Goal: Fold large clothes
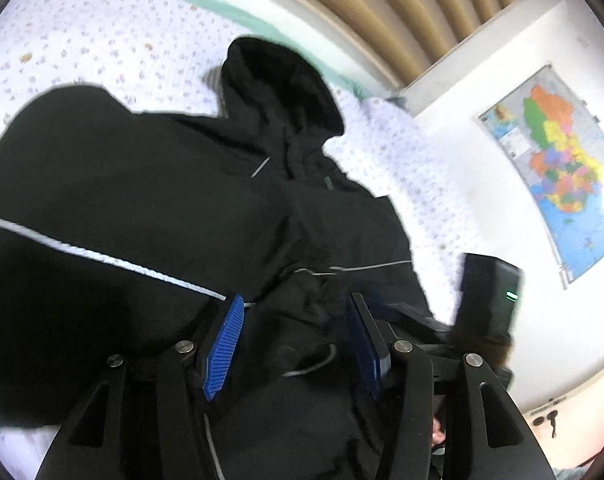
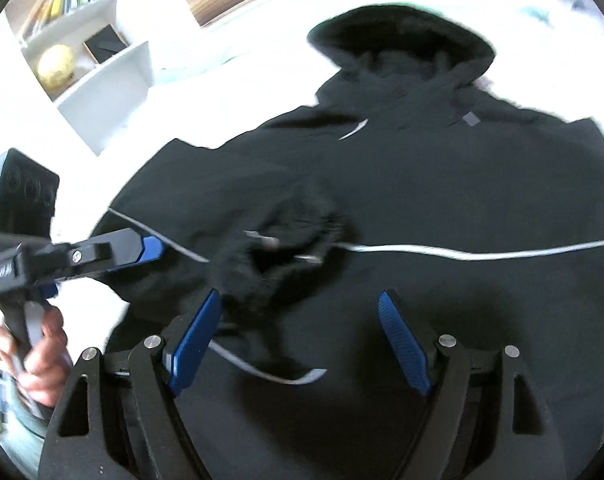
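Observation:
A black hooded jacket [image 1: 149, 200] with thin grey stripes lies spread on the bed, hood [image 1: 277, 80] at the far end. It also shows in the right wrist view [image 2: 442, 192], with a bunched sleeve cuff [image 2: 285, 240] on its middle. My left gripper [image 1: 295, 312] is open just above the jacket, nothing between its blue pads. My right gripper [image 2: 302, 304] is open above the jacket's lower part, empty. The left gripper also shows in the right wrist view [image 2: 153, 250], at the jacket's left edge.
The bed has a white floral sheet [image 1: 101, 40] with a green edge. A wall with a coloured map [image 1: 558, 168] stands to the right. A white bookshelf [image 2: 85, 52] with books and a yellow ball stands beyond the bed. A wooden slatted headboard [image 1: 362, 8] is behind.

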Tool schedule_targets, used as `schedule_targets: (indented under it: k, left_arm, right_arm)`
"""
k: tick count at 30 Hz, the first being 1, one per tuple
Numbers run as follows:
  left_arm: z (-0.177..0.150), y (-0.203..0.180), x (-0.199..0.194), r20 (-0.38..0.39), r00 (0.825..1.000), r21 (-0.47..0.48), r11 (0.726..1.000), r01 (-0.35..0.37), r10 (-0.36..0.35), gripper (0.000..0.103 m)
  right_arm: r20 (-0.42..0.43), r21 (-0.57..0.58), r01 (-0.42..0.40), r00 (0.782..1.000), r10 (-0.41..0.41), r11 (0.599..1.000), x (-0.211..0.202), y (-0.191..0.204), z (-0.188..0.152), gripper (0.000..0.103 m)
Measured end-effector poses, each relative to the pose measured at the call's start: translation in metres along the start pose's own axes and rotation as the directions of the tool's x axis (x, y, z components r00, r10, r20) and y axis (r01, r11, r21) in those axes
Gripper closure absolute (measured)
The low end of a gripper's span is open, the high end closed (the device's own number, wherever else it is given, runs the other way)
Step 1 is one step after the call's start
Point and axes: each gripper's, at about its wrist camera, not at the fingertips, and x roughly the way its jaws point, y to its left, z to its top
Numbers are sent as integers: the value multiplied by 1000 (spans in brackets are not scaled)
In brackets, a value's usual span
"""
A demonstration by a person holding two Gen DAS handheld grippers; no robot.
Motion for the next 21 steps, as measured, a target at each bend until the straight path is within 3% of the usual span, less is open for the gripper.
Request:
schedule_targets:
  k: [4, 8, 9, 11, 14, 15, 17, 21]
  left_arm:
    - [-2, -11, -32, 64, 997, 28, 999, -41, 39, 49]
    - [1, -14, -69, 147, 987, 26, 997, -74, 70, 49]
    - [2, -14, -76, 170, 980, 24, 994, -104, 99, 49]
    - [2, -15, -89, 205, 959, 26, 979, -203, 194, 49]
    - [6, -14, -99, 246, 901, 28, 927, -375, 357, 49]
    - [8, -13, -100, 247, 891, 31, 916, -400, 381, 49]
    - [12, -9, -99, 230, 895, 20, 917, -397, 383, 49]
    - [20, -16, -71, 177, 920, 49, 931, -362, 349, 49]
  right_arm:
    - [-30, 70, -100, 994, 102, 993, 13, 8, 5, 20]
    - [-38, 119, -52, 998, 57, 992, 28, 10, 17, 20]
    - [-61, 144, -37, 997, 46, 989, 39, 9, 21, 28]
    - [-102, 161, -43, 993, 60, 986, 50, 7, 26, 62]
    - [-25, 68, 32, 999, -31, 997, 29, 22, 32, 70]
    - [4, 47, 50, 999, -50, 998, 19, 24, 35, 71]
    - [76, 18, 80, 994, -81, 997, -11, 23, 41, 71]
    - [185, 15, 168, 968, -168, 986, -72, -5, 56, 71]
